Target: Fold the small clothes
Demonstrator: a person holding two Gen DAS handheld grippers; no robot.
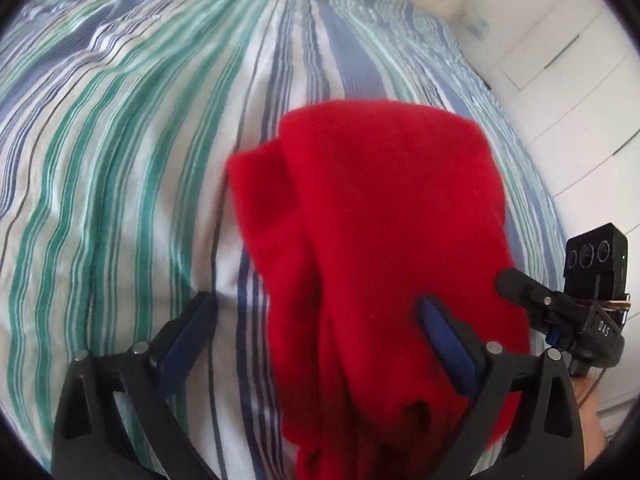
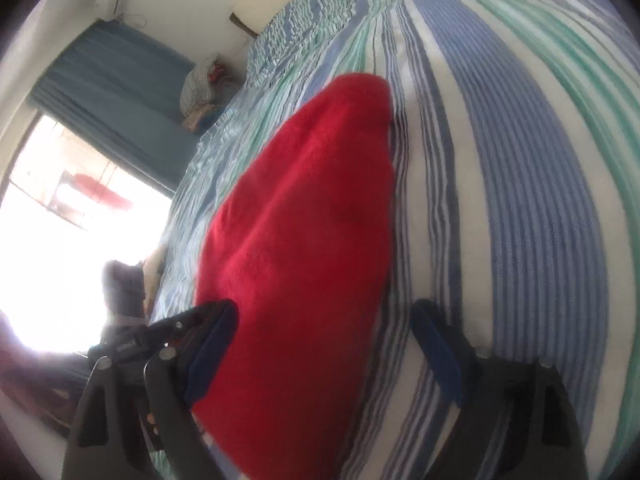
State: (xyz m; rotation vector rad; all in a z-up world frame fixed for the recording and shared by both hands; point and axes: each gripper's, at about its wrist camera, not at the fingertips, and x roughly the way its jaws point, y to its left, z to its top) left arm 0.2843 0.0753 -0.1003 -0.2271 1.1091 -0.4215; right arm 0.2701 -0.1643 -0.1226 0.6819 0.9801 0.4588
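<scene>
A: Where's the garment?

B: On the striped bedspread (image 1: 120, 160), the red garment (image 1: 360, 240) fills lower centre of the left view, its long axis running up-frame.

A: Grippers?

B: Left gripper (image 1: 316, 316) spread, straddling its near end (nothing pinched). Right gripper (image 2: 324, 320) spread too, cloth between its jaws, seemingly unpinched. Both are equally near.
</scene>
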